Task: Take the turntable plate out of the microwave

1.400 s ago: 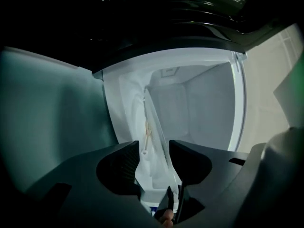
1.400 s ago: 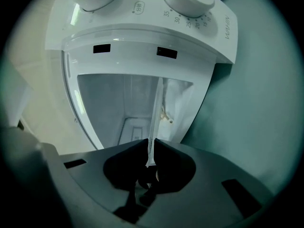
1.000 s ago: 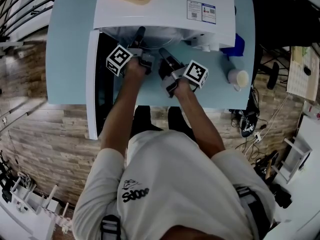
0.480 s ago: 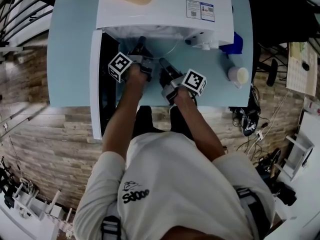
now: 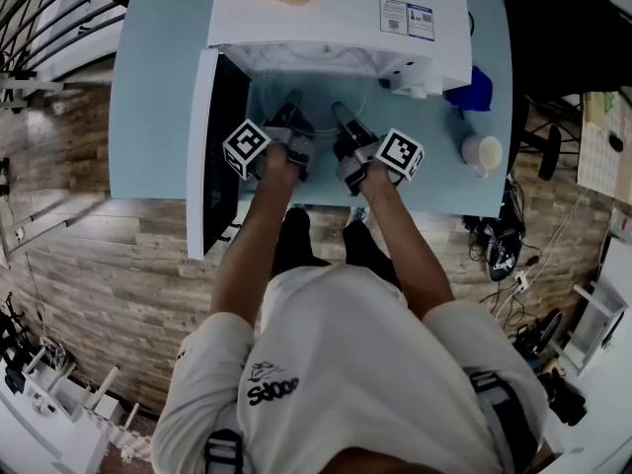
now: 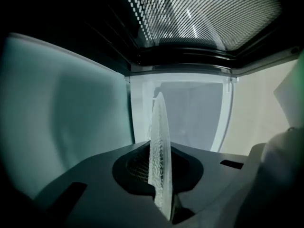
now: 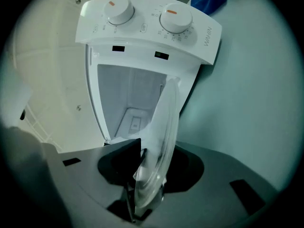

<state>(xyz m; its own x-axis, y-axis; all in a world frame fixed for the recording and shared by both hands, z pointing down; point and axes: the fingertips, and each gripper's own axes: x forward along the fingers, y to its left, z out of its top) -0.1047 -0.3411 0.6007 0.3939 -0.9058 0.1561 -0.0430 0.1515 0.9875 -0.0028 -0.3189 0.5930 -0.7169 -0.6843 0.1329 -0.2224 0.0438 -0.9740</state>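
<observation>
Seen from above, a person leans over a pale blue desk [image 5: 158, 87] with both arms stretched forward and a gripper in each hand. The left gripper [image 5: 291, 105] has its fingers narrowed tight on the near rim of the glass turntable plate [image 5: 314, 95]. The right gripper [image 5: 343, 115] has just been opening its fingers. They stand wide, and the plate's rim is between them but apparently no longer pinched.

The plate lies roughly flat at the mouth of the white microwave [image 5: 336, 13], beside its open door [image 5: 212, 166]. Whether its far edge is clear of the cavity cannot be told.

The step in hand looks like drawing the plate out, with the left gripper alone bearing it. The next move likely calls for the right gripper to take a fresh hold or back away. The left must keep the glass level as it comes over the desk.
</observation>
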